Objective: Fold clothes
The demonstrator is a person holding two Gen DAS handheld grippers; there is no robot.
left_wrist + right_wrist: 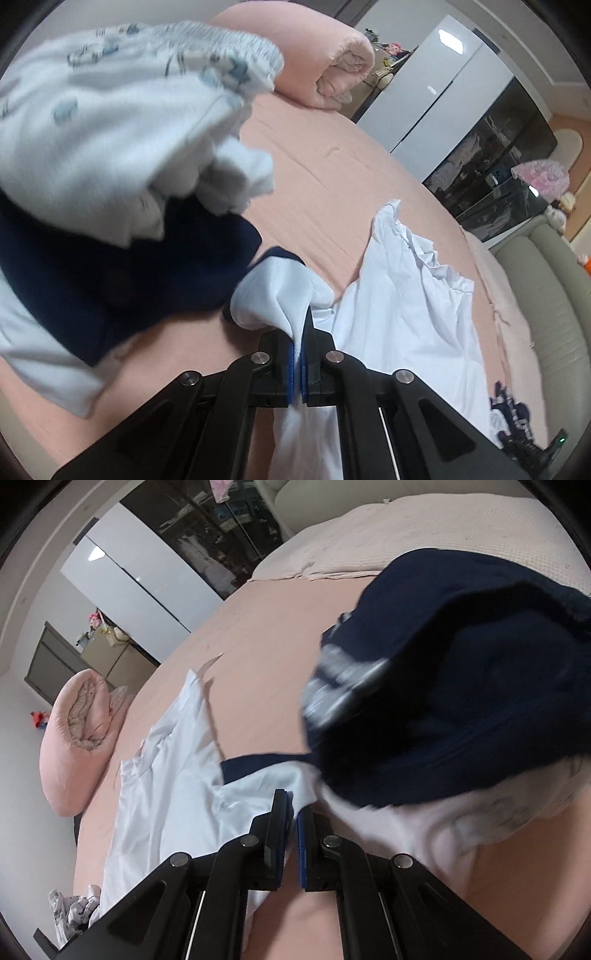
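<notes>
Now you are pinching the white cotton garment with navy trim (280,291) in both closed jaws, left gripper (298,354) and right gripper (291,808), above the pink bed sheet (332,177). No fold is showing yet; the heap of blue and pale clothes (110,147) beside it is waiting too.

White garment (402,295) with navy trim; navy garment (461,701); pale garment (110,122) printed in small blue motifs; pink bedsheet (332,177); pink rolled quilt (74,738).

Both tongs (298,354) (291,812) clamped — tilted downward
</notes>
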